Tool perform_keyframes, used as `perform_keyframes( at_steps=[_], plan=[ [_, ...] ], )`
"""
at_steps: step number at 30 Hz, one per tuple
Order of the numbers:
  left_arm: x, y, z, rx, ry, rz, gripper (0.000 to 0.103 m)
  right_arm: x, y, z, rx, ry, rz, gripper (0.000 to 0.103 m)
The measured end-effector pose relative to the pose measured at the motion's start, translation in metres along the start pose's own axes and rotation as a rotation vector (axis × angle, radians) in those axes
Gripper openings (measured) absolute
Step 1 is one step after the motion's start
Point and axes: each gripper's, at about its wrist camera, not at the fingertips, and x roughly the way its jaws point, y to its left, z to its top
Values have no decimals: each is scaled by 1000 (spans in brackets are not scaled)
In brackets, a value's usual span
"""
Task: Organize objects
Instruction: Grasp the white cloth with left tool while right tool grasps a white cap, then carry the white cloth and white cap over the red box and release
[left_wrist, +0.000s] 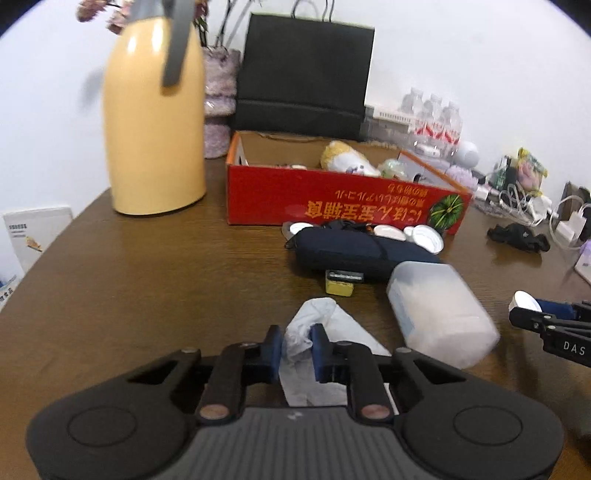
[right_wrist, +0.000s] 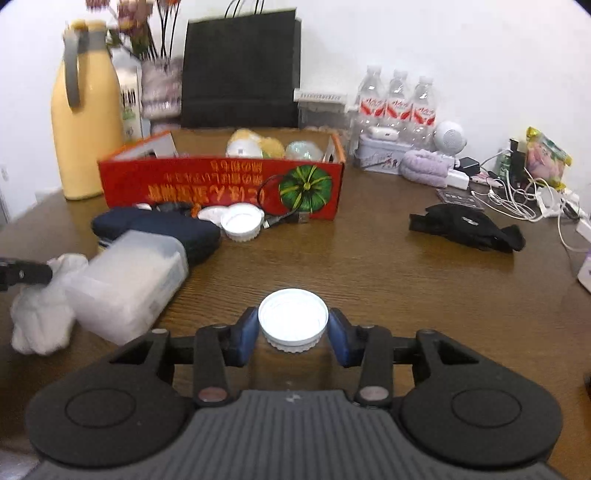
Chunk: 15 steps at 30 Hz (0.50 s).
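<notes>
A brown wooden table (right_wrist: 388, 258) against a white wall, crowded along the back: a yellow flask (left_wrist: 155, 122), a black bag (left_wrist: 303, 74), water bottles (right_wrist: 397, 99) and a tangle of cables (right_wrist: 517, 195). The red box (left_wrist: 332, 195) sits open-topped mid-table, its long side running left to right across my view, its printed text upside down to me; soft toys lie inside.

Just in front of the box lies a dark pouch (left_wrist: 354, 251), long axis parallel to the box face, with a white lid (right_wrist: 242, 221) beside it. Nearer me, a clear tub (left_wrist: 439, 310) lies tipped on its side — its long axis runs away from me and slightly leftward in the left view.

My left gripper (left_wrist: 297, 349) is low over the table, fingers pointing toward the box, clamped on a crumpled white cloth (left_wrist: 314, 325) that bunches up between the blue pads (left_wrist: 275, 350) and trails back under the tool. The cloth is just beside the tub.

My right gripper (right_wrist: 293, 328) is held level, pointing the same way, well to the right of the tub. Its pads (right_wrist: 247, 332) press both sides of a white cap (right_wrist: 293, 319), flat face up — gripped at the ribbed rim.
</notes>
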Motion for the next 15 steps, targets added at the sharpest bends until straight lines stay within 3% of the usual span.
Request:
perform_keyframes(
  at_steps=[7, 10, 15],
  plan=[
    [-93, 0, -20, -44, -104, -44, 15, -82, 2, -28, -60, -38, 66, 42],
    [-121, 3, -34, -19, -98, -44, 15, -120, 3, -47, -101, -29, 125, 42],
    [-153, 12, -59, -68, -66, -50, 15, -159, 4, -71, -98, -13, 148, 42]
  ],
)
